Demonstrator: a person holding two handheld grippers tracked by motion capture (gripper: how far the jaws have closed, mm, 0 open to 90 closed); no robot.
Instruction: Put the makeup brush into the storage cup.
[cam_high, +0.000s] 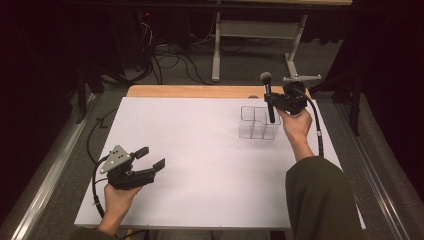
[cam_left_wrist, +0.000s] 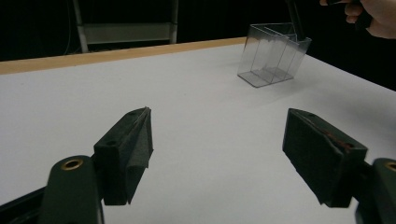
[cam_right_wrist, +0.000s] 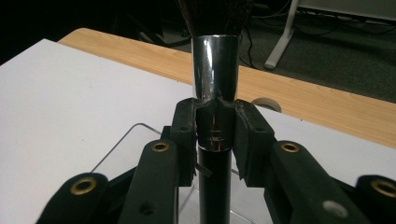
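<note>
Right tool (cam_high: 274, 101) grips the makeup brush (cam_high: 268, 97) upright, bristles up, handle down over the clear organizer (cam_high: 258, 122).

Black two-jaw left gripper (cam_high: 151, 158) lower left, grey triangular plate, trailing cable; right gripper (cam_high: 270, 101) same, brass rivets. Olive-green sleeve (cam_high: 320, 200) lower right.

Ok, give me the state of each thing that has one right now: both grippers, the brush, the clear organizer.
Left gripper: open, holding nothing, low over the table.
Right gripper: shut on the brush's metal ferrule.
Makeup brush: upright, bristles up, handle end down in the organizer.
Clear organizer: upright on the white table; other compartments look empty.
</note>
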